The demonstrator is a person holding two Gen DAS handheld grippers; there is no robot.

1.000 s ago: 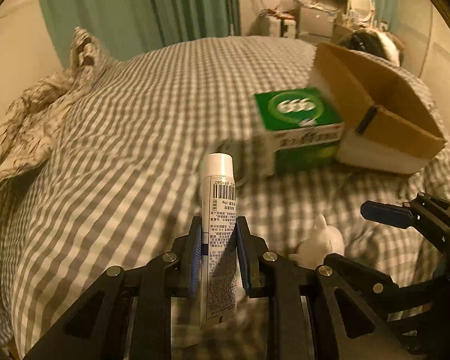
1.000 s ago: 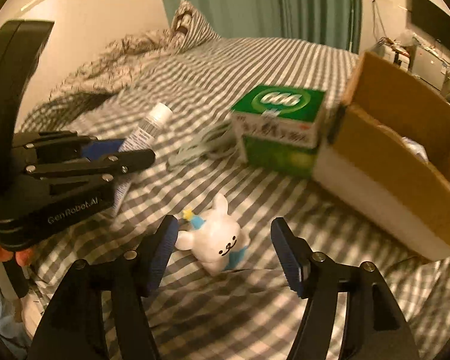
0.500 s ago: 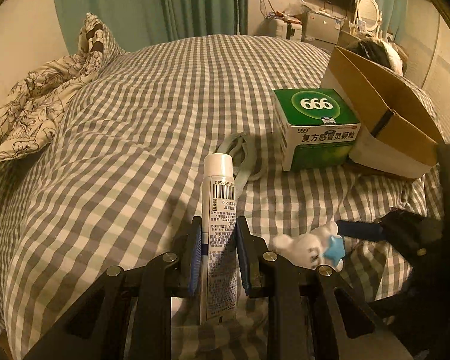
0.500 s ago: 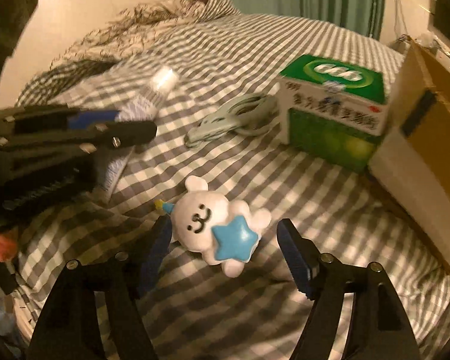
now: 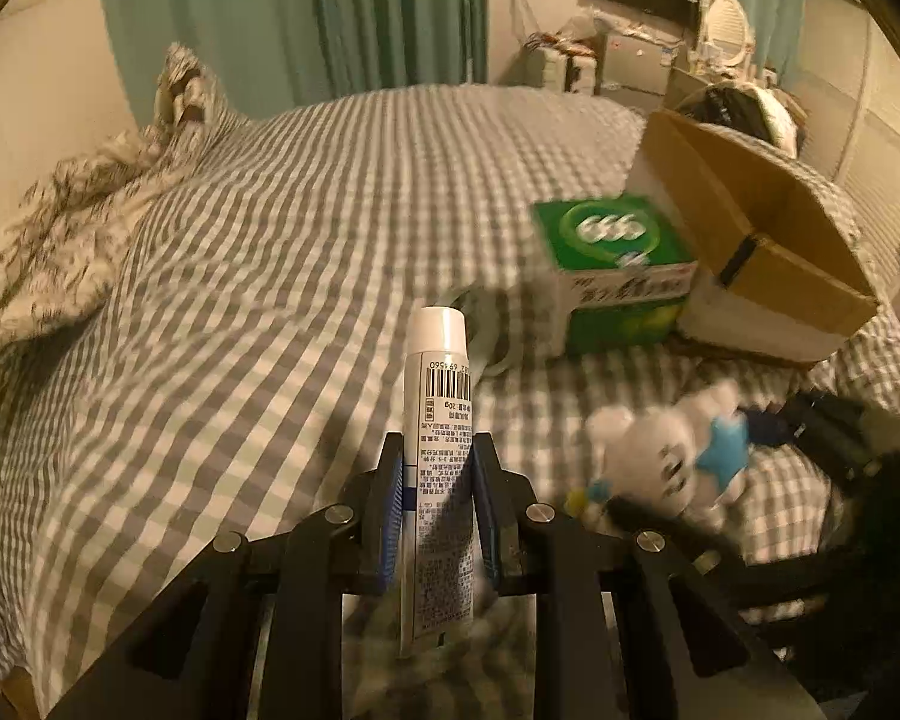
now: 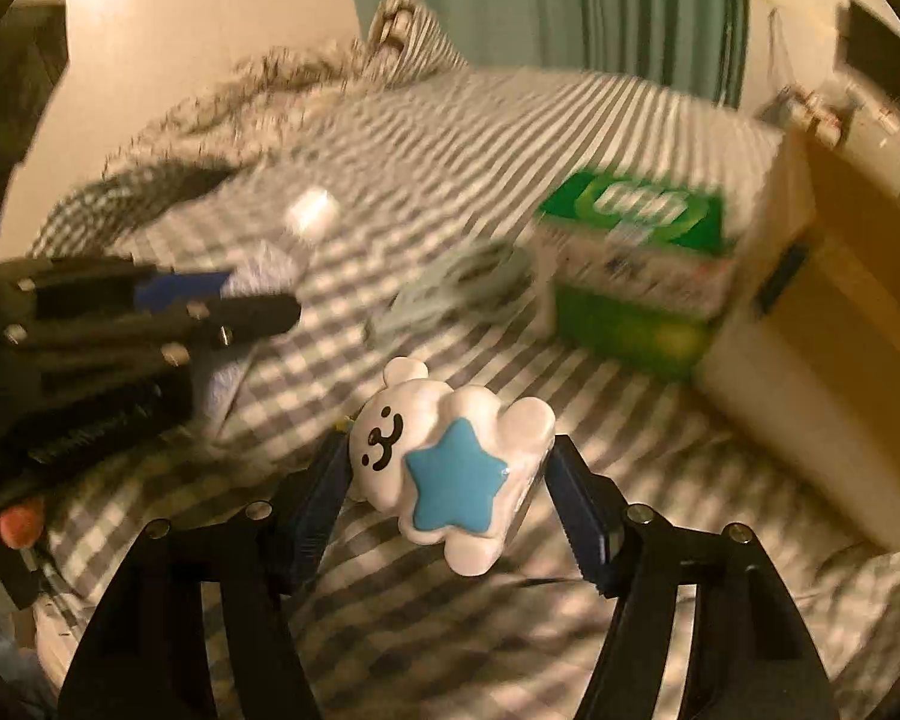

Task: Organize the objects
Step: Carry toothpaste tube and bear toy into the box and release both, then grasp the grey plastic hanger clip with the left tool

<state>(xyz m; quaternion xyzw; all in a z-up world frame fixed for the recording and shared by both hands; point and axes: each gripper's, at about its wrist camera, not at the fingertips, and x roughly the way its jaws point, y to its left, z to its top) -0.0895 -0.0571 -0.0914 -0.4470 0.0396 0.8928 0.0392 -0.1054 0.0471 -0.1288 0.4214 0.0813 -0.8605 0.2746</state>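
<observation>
My left gripper (image 5: 438, 480) is shut on a white tube (image 5: 439, 420) with a barcode, held upright above the checked bedspread. My right gripper (image 6: 447, 468) is shut on a white bunny toy (image 6: 444, 450) with a blue star on its front, lifted off the bed. The toy also shows blurred in the left wrist view (image 5: 666, 456). The left gripper shows at the left of the right wrist view (image 6: 168, 312).
A green medicine box (image 5: 618, 264) stands against an open cardboard box (image 5: 762, 246) on the right of the bed. A pale green clip (image 6: 450, 294) lies by the green box. A rumpled floral blanket (image 5: 48, 228) lies at the left.
My right gripper has closed on the bunny toy and lifted it off the bed. My left gripper still holds the tube and has shifted slightly.
</observation>
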